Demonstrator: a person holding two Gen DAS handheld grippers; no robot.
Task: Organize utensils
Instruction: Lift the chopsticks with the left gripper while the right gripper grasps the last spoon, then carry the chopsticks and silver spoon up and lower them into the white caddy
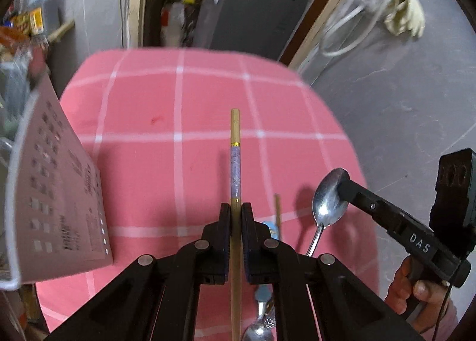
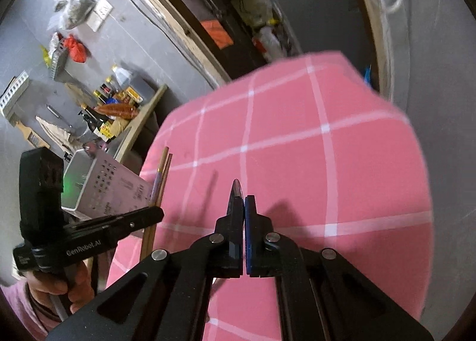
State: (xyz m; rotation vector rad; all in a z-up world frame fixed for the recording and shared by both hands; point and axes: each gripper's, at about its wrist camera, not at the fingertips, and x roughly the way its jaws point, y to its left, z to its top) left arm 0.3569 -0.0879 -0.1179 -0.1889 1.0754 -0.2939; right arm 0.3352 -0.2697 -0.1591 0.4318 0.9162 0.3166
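Note:
My left gripper is shut on a bamboo chopstick with a purple patterned band, and the stick points away over the pink checked tablecloth. To its right, my right gripper is shut on the bowl of a metal spoon, lifted off the cloth with the handle hanging down. In the right wrist view the spoon shows edge-on between the shut jaws of the right gripper. The left gripper and chopstick are at its left. A perforated grey utensil box stands at the table's left edge.
A second chopstick, a blue-handled piece and another spoon lie on the cloth near the front. The utensil box borders a shelf of bottles. Grey floor lies past the table's right edge. A person's hand grips the right handle.

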